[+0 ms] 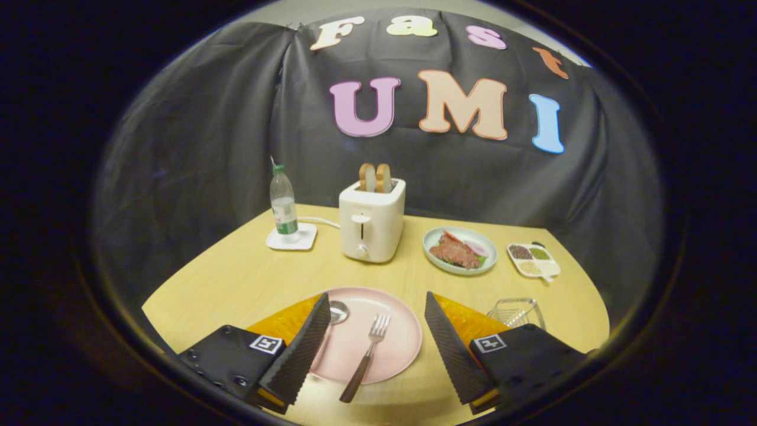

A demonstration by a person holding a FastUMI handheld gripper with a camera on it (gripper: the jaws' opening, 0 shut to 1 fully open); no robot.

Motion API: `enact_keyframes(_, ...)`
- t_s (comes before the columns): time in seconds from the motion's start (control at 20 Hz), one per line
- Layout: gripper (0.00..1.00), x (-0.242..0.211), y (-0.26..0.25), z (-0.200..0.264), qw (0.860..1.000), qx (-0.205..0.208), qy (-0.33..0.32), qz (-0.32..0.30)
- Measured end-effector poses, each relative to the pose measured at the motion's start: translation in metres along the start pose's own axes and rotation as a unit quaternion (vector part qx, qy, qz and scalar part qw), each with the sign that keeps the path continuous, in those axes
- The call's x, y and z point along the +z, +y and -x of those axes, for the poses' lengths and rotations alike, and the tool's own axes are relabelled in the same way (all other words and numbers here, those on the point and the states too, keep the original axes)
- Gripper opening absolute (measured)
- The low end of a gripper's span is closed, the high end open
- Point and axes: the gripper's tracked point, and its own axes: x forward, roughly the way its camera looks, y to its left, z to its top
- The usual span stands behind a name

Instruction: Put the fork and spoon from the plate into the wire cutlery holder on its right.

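Fork (368, 354) on pink plate (378, 307), tines up toward the toaster, dark handle overhanging the near rim. Lies between the two fingers of the gripper (376, 346), closer to the left one than the right. Long axis nearly in line with the fingers' own direction, tilted slightly so the handle end points toward the left finger.

Spoon (337, 312) on same plate, left of fork; bowl visible just past the left fingertip, handle hidden behind that finger.

Gripper fingers spread wide, plate between them, nothing pinched, no contact with either utensil.

Wire cutlery holder (516, 312) right of plate, just beyond the right finger, partly covered by it. Looks empty; neither utensil moved yet.

Judgement: fork the easier first pick. Handle lies along the fingers rather than across the gap, so closing should catch its narrow width. Lowering over the overhanging handle end probably gives most clearance from the plate.

Beyond the plate: white toaster (372, 220) with two slices up, water bottle (283, 204) on a coaster, plate of food (460, 251), small divided dish (533, 260). All on yellow table (236, 278), well clear of the work.
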Motion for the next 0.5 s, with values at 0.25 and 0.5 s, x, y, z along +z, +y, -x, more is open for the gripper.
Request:
enact_keyframes(0.25,1.00,-0.042,0.007,-0.015,0.998,0.002,0.058,0.012)
enact_keyframes(0.5,1.00,-0.081,0.013,-0.024,0.993,0.001,0.110,0.034)
